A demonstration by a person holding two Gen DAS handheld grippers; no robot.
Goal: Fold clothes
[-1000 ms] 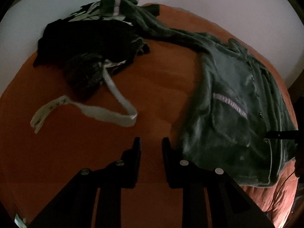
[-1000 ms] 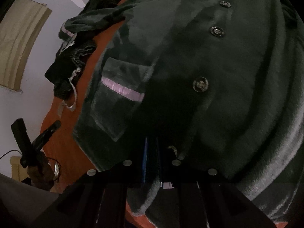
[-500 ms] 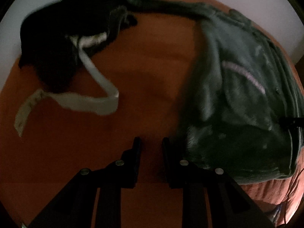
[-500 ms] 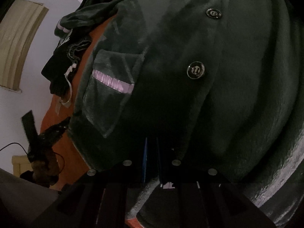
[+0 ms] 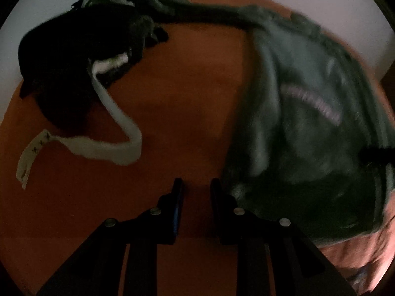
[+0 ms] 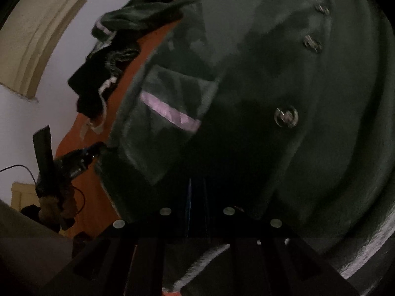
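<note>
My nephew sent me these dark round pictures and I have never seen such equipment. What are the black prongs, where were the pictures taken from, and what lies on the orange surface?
No robot here: a person holds a two-finger gripper in each hand, with a fisheye camera on each. In the left view, the left gripper hovers with its jaws slightly apart and empty over the orange bed cover. On it lie a dark green fleece buttoned top, a heap of black clothes and a white fabric strap. In the right view, the right gripper is shut on the green top's edge.

The green cardigan [image 5: 308, 128] is motion-blurred — its hem covers the right tool's [image 6: 196, 197] tips.
</note>
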